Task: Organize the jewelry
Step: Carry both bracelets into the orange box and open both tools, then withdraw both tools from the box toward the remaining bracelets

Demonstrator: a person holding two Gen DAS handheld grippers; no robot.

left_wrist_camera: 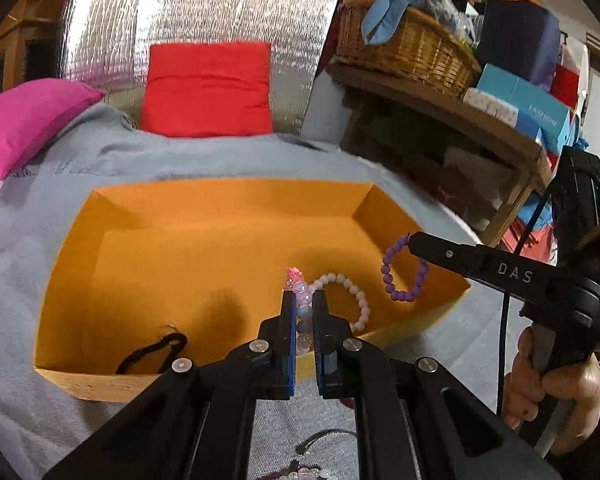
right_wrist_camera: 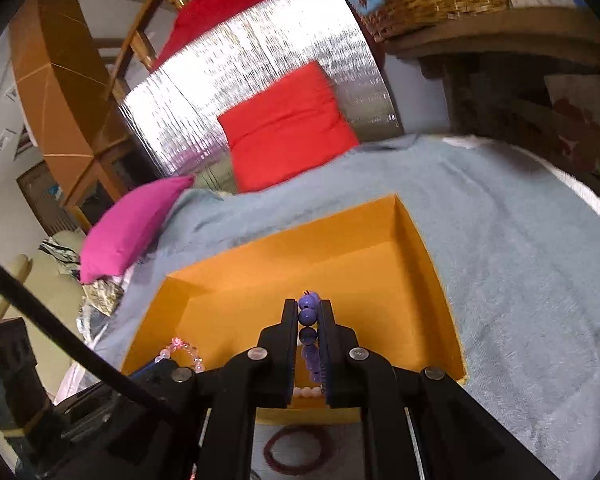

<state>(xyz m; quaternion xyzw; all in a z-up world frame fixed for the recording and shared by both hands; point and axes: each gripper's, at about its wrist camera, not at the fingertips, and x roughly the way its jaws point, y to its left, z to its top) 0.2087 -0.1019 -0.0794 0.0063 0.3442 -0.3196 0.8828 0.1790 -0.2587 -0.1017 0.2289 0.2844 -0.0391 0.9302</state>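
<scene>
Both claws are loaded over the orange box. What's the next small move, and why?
Probably open the right claw to drop the purple bead bracelet. It already hangs inside the orange box, above the floor near the white bead bracelet lying there. The left claw, shut on the pink and clear bead bracelet, could follow.

Purple beads in my claw, over the orange box

My right claw [right_wrist_camera: 309,314] is clamped on a purple bead bracelet [right_wrist_camera: 309,312], above the open orange box [right_wrist_camera: 428,264] on the grey blanket [right_wrist_camera: 520,280]. A pink crystal bracelet [right_wrist_camera: 180,350] hangs to my left; a dark red ring [right_wrist_camera: 298,452] lies below me.
</scene>
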